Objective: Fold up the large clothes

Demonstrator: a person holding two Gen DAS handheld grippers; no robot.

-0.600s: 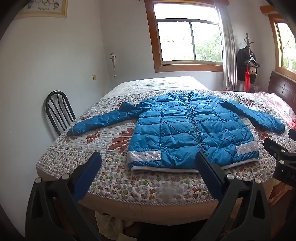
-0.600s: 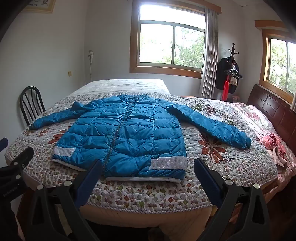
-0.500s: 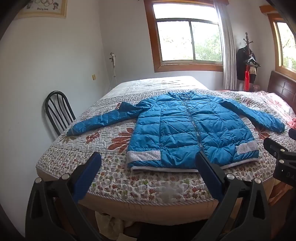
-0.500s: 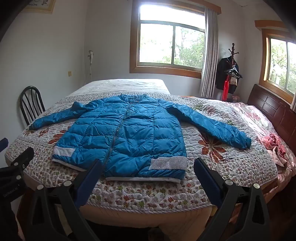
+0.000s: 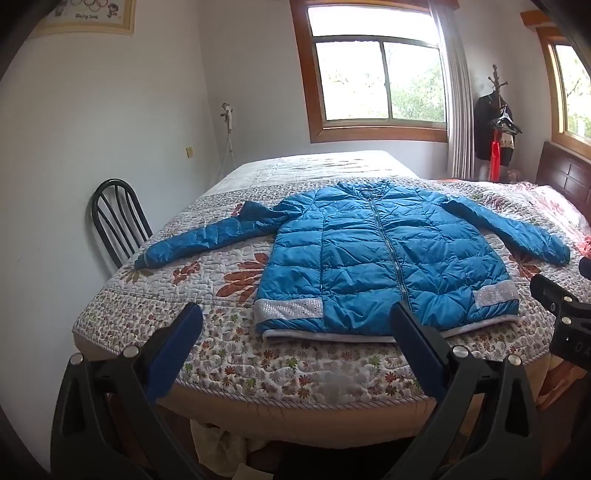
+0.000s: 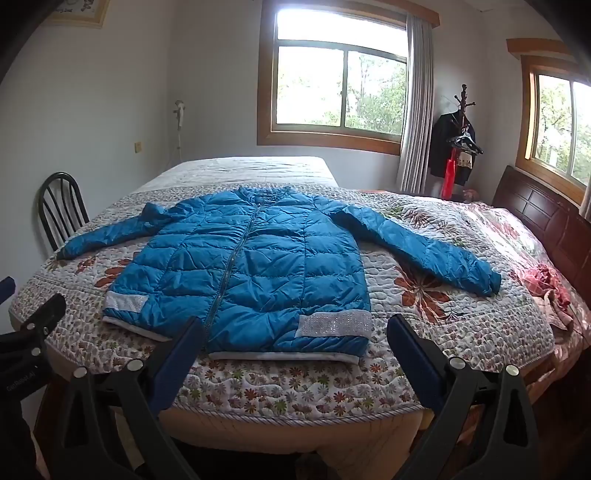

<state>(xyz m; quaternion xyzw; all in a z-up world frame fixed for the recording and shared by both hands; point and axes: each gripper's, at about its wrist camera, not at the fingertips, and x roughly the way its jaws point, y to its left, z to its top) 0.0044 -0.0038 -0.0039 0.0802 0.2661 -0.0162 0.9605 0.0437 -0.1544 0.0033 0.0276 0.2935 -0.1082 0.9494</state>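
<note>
- Blue puffer jacket (image 5: pixel 376 258) is lying flat, front up, zipped, on the floral quilt (image 5: pixel 221 280) of the bed; hem w/ pale trim is facing the near bed edge, collar pointing toward the window (image 5: pixel 376 77).
- Both sleeves are spreading out to the sides: one is reaching toward the black chair (image 5: pixel 118 218), the other (image 6: pixel 424 251) is angling toward the dark wood headboard (image 6: pixel 546 229).
- Silver sparkly bands are sitting at both lower corners of the jacket, just above the hem.
- L gripper (image 5: pixel 295 328) is hovering off the near bed edge, jaws spread wide, nothing between them; blue pads (image 5: pixel 173 354) are showing on the inner faces. Not touching jacket or quilt.
- R gripper (image 6: pixel 295 332) is hovering likewise, jaws wide apart & empty, in front of the hem, apart from it.
- Each gripper is peeking into the other's view: R at the right edge of the left wrist view, L at the left edge of the right wrist view.
- Coat rack (image 6: pixel 460 147) w/ dark clothes & sth red is standing in the corner beside the grey curtain (image 6: pixel 415 110).
- Pink crumpled fabric (image 6: pixel 550 284) is lying on the bed near the headboard, well apart from the jacket.
- Framed picture (image 5: pixel 92 16) is hanging on the left wall.
</note>
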